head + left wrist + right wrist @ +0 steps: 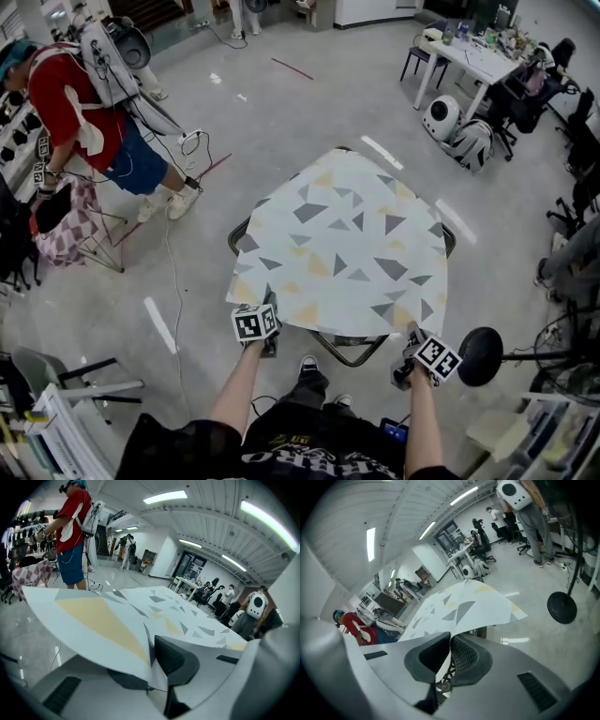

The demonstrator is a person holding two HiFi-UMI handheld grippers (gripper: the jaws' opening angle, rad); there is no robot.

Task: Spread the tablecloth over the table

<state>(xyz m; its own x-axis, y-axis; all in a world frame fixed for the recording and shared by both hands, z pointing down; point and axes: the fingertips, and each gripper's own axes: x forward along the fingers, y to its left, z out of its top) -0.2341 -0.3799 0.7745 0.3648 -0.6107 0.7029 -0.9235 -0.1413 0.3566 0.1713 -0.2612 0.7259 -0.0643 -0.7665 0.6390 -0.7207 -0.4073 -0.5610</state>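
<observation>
A white tablecloth (342,248) printed with grey and yellow triangles lies over a small dark-framed table (349,354) in the middle of the head view. My left gripper (265,309) is shut on the cloth's near left corner. In the left gripper view the tablecloth (117,616) stretches away from the left gripper (152,667), its edge pinched between the pads. My right gripper (413,336) is shut on the near right corner. In the right gripper view the tablecloth (459,609) runs out of the closed right gripper (449,654) and hangs over the table edge.
A person in a red shirt (80,103) stands at the far left beside a checkered cloth on a stand (66,230). A black round-based stand (480,356) is close by my right hand. A white desk (469,58) with chairs sits at the back right. A cable (173,281) trails across the floor.
</observation>
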